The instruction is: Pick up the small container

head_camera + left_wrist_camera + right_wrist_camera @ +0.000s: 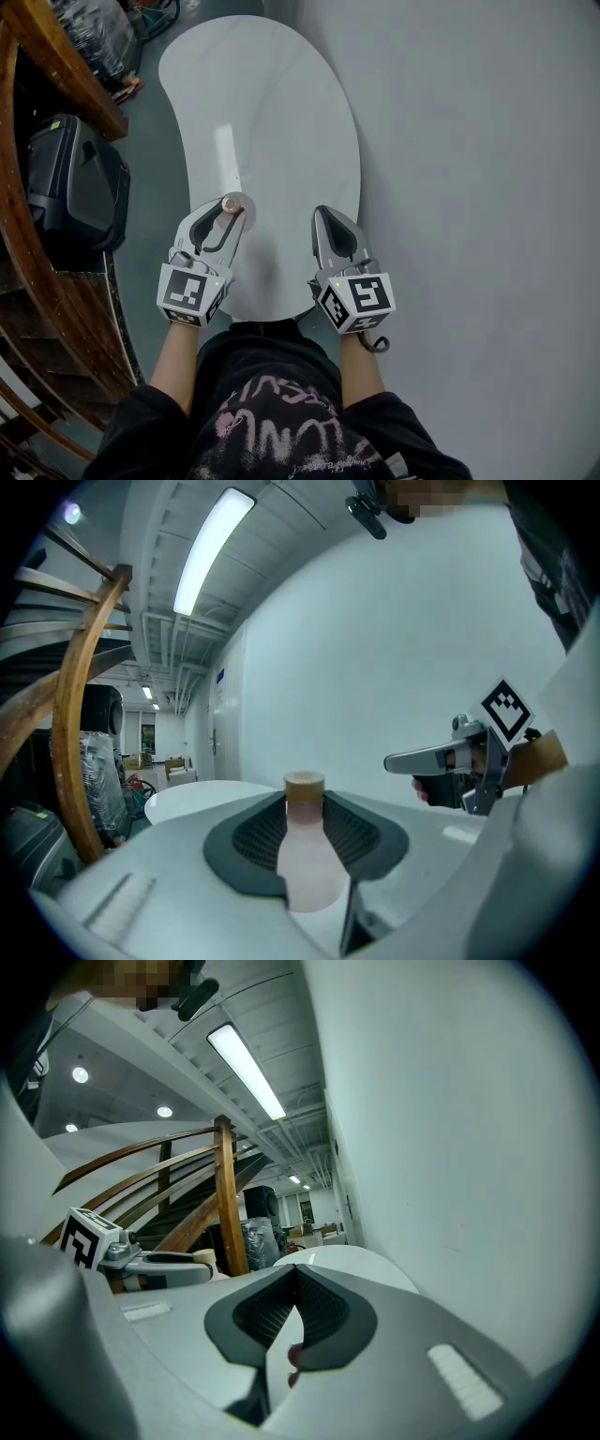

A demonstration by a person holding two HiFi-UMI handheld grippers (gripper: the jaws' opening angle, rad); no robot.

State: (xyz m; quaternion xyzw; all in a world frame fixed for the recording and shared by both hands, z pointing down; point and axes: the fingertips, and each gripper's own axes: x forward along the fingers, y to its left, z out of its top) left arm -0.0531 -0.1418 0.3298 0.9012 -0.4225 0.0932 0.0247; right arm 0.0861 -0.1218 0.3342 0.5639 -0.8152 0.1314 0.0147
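Container (305, 855) between left hand-held gripper (228, 210) jaws

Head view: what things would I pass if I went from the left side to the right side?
Black box → left gripper holding the little bottle → right gripper → grey wall.

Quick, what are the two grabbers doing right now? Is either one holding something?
Left gripper: closed on the small container.
Right gripper: closed, holding nothing.
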